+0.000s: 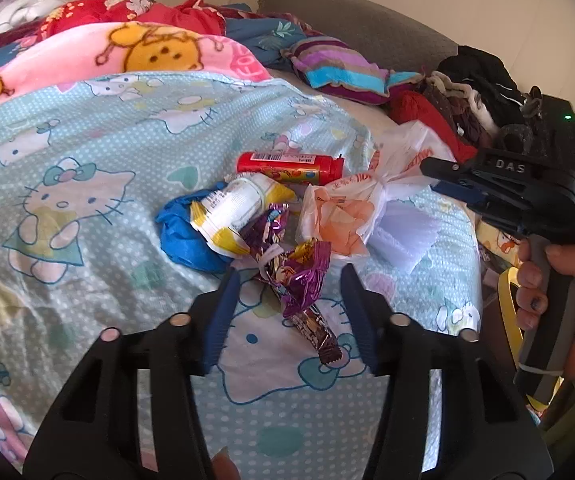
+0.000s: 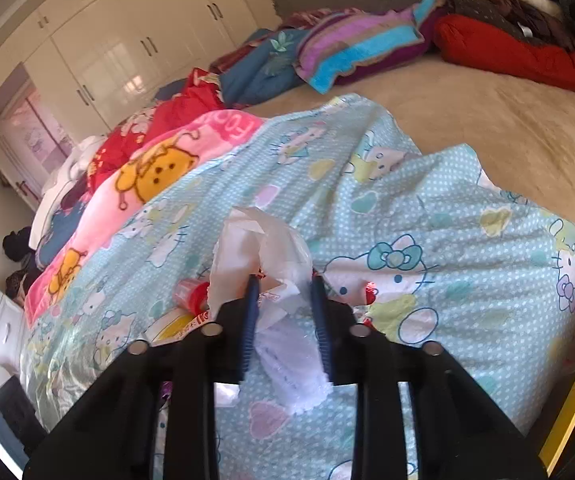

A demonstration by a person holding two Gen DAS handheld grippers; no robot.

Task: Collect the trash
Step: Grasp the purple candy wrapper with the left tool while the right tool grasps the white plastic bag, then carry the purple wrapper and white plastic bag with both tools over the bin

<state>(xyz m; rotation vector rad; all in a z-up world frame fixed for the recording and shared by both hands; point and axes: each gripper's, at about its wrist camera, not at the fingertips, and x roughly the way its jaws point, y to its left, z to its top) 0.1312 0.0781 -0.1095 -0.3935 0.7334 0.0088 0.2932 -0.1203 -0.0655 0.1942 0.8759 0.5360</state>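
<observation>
Lying on a Hello Kitty bedsheet (image 1: pixel 87 168), the trash forms one loose pile: a red tube (image 1: pixel 289 166), a yellow-and-white wrapper (image 1: pixel 233 210), a crumpled blue piece (image 1: pixel 185 236), a purple foil wrapper (image 1: pixel 291 276), a white plastic bag (image 1: pixel 339 216) with orange print, and a ruffled white piece (image 1: pixel 403 232).

Hidden or unclear items:
- The blue piece is partly covered by the yellow-and-white wrapper; its material cannot be determined.
- The lower part of the red tube lies behind the wrapper. Its barcode label is visible, but the text is too small to read.
- Orange lettering on the plastic bag is creased and illegible.
- In the right wrist view, the bag (image 2: pixel 263 256) blocks most of the pile; only the tube end (image 2: pixel 191 294) and a wrapper edge show.

Legible writing:
- "DAS" on the body of the right gripper (image 1: pixel 447 178), seen from the left wrist view.
- Partial letters "FOC" on the pink cartoon blanket (image 1: pixel 135 54).

Gripper state:
- Left gripper (image 1: pixel 290 278): jaws spread wide, poised over the purple foil wrapper, whose upper part sits between the fingertips without visible contact.
- Right gripper (image 2: pixel 283 280): jaws parted, with the plastic bag between the blue pads (image 2: pixel 252 300). Whether the pads press the bag cannot be determined. A hand (image 1: pixel 563 292) grips its handle.

Background: folded clothes (image 2: pixel 507 12) and a striped pillow (image 2: pixel 359 46) at the bed's far end, white wardrobe doors (image 2: pixel 127 52) beyond.
</observation>
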